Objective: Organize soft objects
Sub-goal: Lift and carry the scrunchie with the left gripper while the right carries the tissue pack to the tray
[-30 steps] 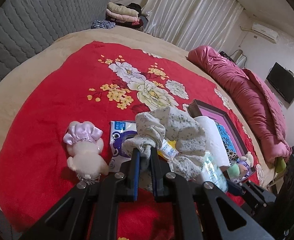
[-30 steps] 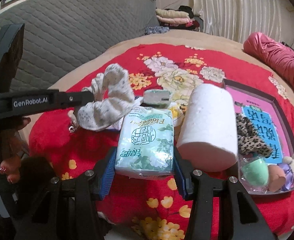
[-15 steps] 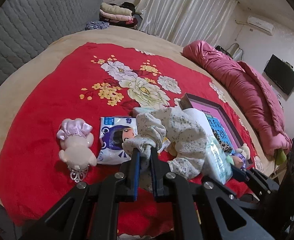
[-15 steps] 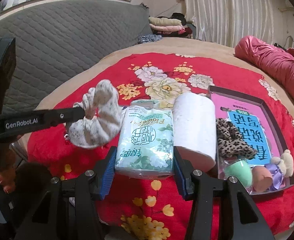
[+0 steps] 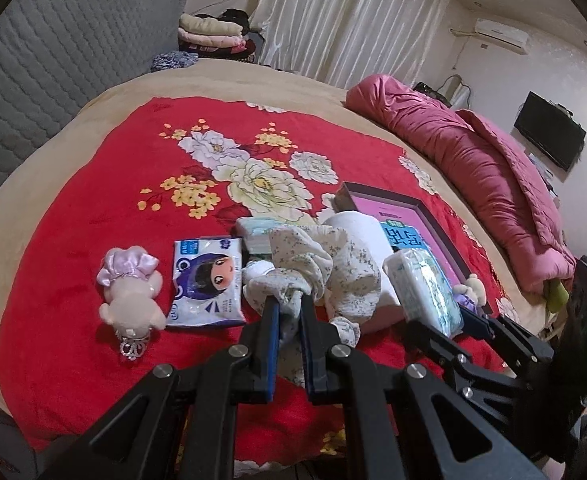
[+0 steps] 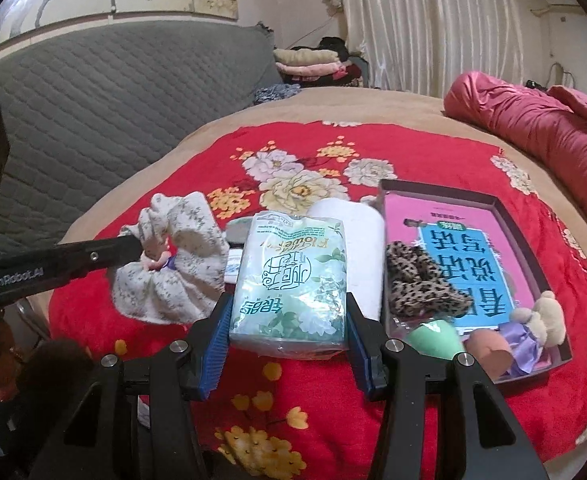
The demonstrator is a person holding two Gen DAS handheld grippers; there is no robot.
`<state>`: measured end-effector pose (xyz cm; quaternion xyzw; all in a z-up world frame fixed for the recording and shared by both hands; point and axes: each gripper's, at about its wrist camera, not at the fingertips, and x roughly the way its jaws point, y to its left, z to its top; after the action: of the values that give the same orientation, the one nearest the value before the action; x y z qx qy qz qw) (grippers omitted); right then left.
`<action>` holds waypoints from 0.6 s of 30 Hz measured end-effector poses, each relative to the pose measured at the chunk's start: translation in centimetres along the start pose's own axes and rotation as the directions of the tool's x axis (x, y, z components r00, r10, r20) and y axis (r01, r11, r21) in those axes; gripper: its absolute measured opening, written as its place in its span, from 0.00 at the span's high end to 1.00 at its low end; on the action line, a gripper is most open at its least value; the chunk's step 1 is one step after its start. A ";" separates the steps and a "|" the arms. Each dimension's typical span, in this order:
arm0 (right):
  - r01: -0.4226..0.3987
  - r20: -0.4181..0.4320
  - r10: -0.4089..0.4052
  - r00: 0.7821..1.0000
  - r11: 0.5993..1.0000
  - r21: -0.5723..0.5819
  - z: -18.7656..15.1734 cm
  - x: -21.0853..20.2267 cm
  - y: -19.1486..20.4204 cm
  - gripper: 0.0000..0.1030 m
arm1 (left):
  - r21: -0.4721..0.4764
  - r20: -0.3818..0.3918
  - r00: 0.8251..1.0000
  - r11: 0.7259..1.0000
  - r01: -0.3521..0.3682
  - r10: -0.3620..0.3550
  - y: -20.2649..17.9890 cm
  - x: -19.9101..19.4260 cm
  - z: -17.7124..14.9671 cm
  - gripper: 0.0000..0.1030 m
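My left gripper [image 5: 289, 304] is shut on a floral white scrunchie [image 5: 325, 272], lifted above the red blanket; the same scrunchie [image 6: 173, 268] hangs at the left in the right wrist view. My right gripper [image 6: 287, 312] is shut on a green tissue pack [image 6: 293, 280], also raised; that tissue pack [image 5: 425, 292] shows at the right in the left wrist view. A dark-rimmed tray [image 6: 505, 216] lies to the right, holding a leopard scrunchie [image 6: 417, 284], a green sponge [image 6: 437, 338], an orange sponge [image 6: 489, 350] and a small plush [image 6: 537, 320].
On the blanket lie a pink plush doll [image 5: 131, 292], a blue wipes packet [image 5: 207, 280], a toilet paper roll [image 6: 357, 248] and another small pack [image 5: 259, 236]. A rolled pink quilt [image 5: 481, 160] runs along the right. A grey headboard [image 6: 113, 96] stands behind.
Both grippers have pulled back and risen with their loads, so the bed items look smaller and farther. The pink doll and wipes packet now lie uncovered on the blanket.
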<state>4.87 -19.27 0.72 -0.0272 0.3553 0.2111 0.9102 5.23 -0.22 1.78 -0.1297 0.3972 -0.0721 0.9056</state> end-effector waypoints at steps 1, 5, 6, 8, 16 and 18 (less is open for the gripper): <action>0.005 0.006 -0.005 1.000 1.000 0.002 -0.1 -0.2 -0.3 0.48 | 0.006 0.000 1.000 1.000 0.002 -0.002 -0.3 -0.1 0.0 0.90; 0.028 0.020 -0.029 0.999 0.999 0.020 -0.1 -0.7 -1.3 0.48 | 0.025 0.003 1.000 1.000 0.013 -0.013 -1.5 -0.3 0.2 0.90; 0.038 0.025 -0.038 0.999 0.999 0.026 -0.1 -0.9 -1.7 0.48 | 0.032 0.002 1.000 0.999 0.016 -0.016 -1.8 -0.3 0.2 0.90; 0.049 0.034 -0.051 0.998 0.998 0.036 -0.2 -1.3 -2.4 0.48 | 0.043 0.002 1.000 0.999 0.022 -0.022 -2.4 -0.4 0.1 0.90; 0.098 0.049 -0.102 0.994 0.992 0.086 -0.5 -2.5 -5.0 0.48 | 0.096 -0.013 0.999 0.994 0.052 -0.051 -4.9 -0.4 -0.4 0.90; 0.117 0.050 -0.122 0.991 0.989 0.095 -0.6 -2.7 -5.5 0.48 | 0.114 -0.022 0.998 0.991 0.065 -0.062 -5.7 -0.3 -0.6 0.90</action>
<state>4.92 -25.41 1.49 -0.0004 0.3370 0.1403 0.9310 4.41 -5.69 3.21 -0.0892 0.3962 -0.1249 0.9052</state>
